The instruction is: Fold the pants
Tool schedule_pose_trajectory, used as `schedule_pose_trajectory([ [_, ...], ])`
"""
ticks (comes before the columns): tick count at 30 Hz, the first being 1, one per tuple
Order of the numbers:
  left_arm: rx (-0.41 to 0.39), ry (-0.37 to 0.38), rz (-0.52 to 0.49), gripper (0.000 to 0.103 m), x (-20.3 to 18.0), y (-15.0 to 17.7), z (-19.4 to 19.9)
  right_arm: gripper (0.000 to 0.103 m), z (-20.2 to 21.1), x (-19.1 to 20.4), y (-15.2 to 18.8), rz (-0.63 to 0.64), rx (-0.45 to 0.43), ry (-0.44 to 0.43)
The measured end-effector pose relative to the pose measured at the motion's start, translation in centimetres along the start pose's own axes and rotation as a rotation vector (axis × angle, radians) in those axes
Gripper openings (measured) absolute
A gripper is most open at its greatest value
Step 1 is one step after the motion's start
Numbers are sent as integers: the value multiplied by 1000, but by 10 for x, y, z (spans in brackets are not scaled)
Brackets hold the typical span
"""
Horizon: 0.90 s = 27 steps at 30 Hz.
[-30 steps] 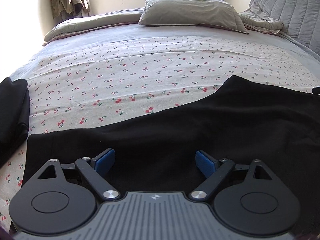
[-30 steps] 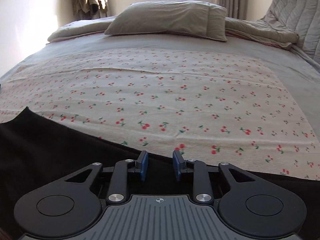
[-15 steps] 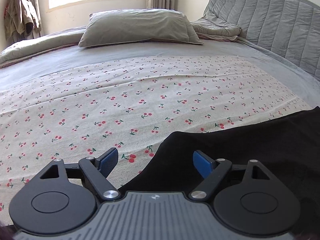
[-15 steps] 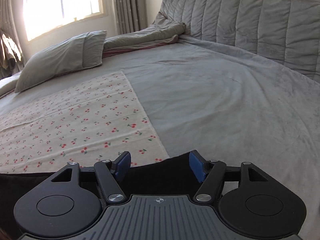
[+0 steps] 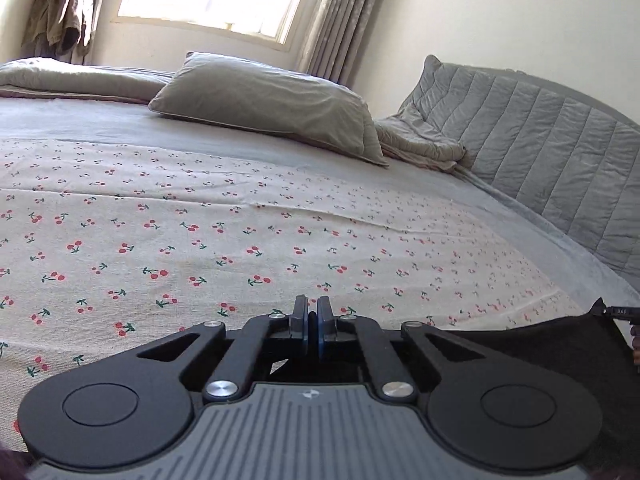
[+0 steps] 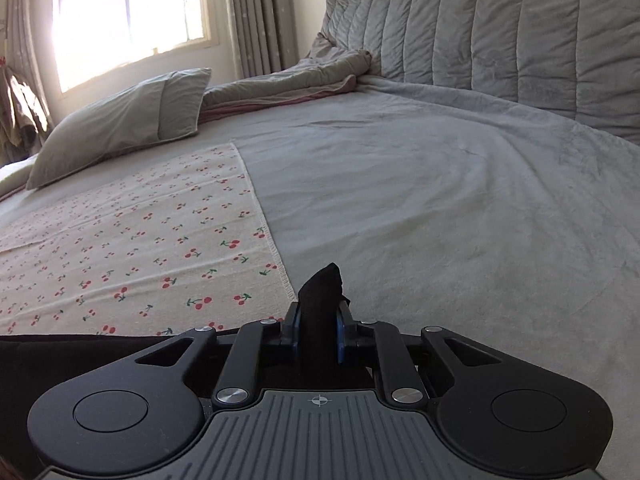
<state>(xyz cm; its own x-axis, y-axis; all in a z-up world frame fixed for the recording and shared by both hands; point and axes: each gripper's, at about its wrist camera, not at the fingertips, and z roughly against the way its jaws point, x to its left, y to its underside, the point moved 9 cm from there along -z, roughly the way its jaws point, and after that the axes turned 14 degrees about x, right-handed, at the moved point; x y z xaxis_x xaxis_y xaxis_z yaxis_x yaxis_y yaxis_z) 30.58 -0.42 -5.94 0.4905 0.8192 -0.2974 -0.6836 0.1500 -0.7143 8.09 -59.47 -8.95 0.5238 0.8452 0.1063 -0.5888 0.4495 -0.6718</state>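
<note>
The black pants (image 5: 552, 344) lie low at the right of the left wrist view, stretched toward the other gripper's tip at the right edge. My left gripper (image 5: 313, 320) is shut; its blue pads meet, and the cloth runs under its body, so a pinch on the pants' edge is likely but hidden. In the right wrist view my right gripper (image 6: 318, 322) is shut on a bunched corner of the black pants (image 6: 322, 292) that pokes up between the pads. More black cloth (image 6: 60, 356) stretches off to the left.
A cherry-print sheet (image 5: 200, 232) covers the grey bed (image 6: 460, 200). A grey pillow (image 5: 264, 100) and a folded quilt (image 6: 288, 84) lie at the far side. A padded headboard (image 6: 500, 32) rises at the right. Clothes (image 5: 64, 4) hang beside the window.
Both grippers went from open to shut, the right one on a corner of the pants. Both views swung right and tilted, and the pants dropped low in the left view.
</note>
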Motion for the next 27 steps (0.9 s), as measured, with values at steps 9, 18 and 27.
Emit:
schedule_pose_trajectory([
  [9,120,-175,-24,13,3,-1,-26,58,-10,-7,-6,9,28,234],
  [18,88,-280,-120,79,-34,4,23,73,60,13,-4,56,16,246],
  [27,110,-101,-193,95,-112,46,54,79,88,137,66,254,154,17],
])
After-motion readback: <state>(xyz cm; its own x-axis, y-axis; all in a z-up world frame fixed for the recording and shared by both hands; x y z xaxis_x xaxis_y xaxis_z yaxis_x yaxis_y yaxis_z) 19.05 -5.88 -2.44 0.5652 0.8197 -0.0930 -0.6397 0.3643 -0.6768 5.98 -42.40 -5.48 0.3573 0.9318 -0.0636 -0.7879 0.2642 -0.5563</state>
